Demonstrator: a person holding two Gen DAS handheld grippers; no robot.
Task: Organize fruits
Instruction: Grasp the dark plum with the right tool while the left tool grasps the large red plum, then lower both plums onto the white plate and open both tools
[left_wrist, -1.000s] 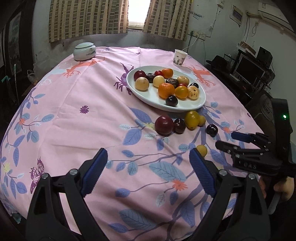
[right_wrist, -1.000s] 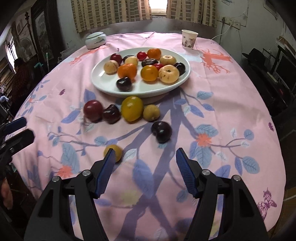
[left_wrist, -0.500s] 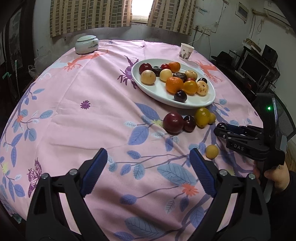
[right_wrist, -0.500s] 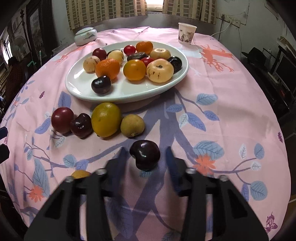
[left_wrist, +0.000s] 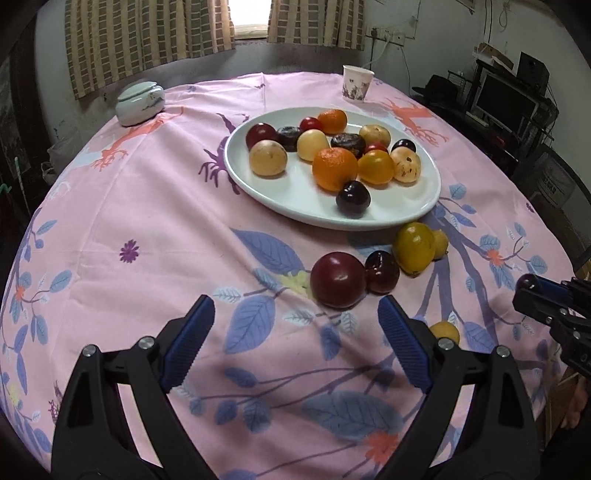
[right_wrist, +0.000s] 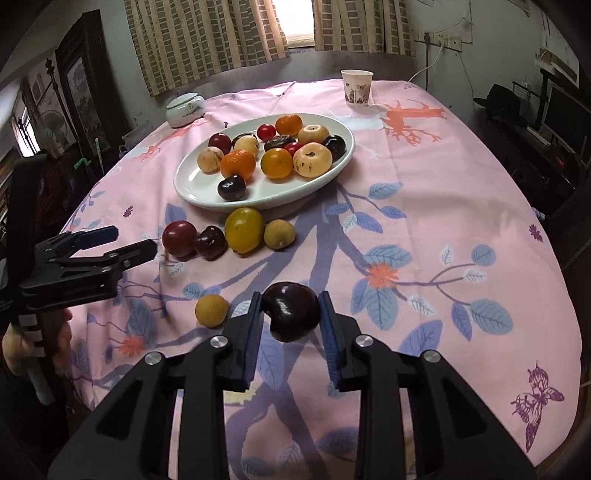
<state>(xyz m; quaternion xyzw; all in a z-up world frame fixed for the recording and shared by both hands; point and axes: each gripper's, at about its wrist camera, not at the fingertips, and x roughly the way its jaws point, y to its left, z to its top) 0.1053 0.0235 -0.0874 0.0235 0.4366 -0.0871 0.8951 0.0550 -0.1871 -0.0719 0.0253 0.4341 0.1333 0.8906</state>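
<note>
My right gripper (right_wrist: 291, 314) is shut on a dark plum (right_wrist: 291, 312) and holds it above the cloth. A white plate (right_wrist: 207, 192) holds several fruits. In front of it lie a red plum (right_wrist: 180, 238), a dark cherry-like fruit (right_wrist: 210, 242), a yellow lemon (right_wrist: 243, 229) and a small tan fruit (right_wrist: 279, 233). A small yellow fruit (right_wrist: 211, 311) lies nearer. My left gripper (left_wrist: 295, 328) is open and empty, just short of the red plum (left_wrist: 338, 280); it also shows in the right wrist view (right_wrist: 110, 243). The plate (left_wrist: 295, 199) lies beyond.
A paper cup (right_wrist: 356, 88) and a lidded ceramic jar (right_wrist: 184, 109) stand at the far side of the pink flowered tablecloth (right_wrist: 443, 184). A desk with monitors (left_wrist: 506, 99) stands to the right of the table.
My right gripper closed on the dark plum and lifted it off the cloth. My left gripper moved forward toward the red plum and stayed open.
</note>
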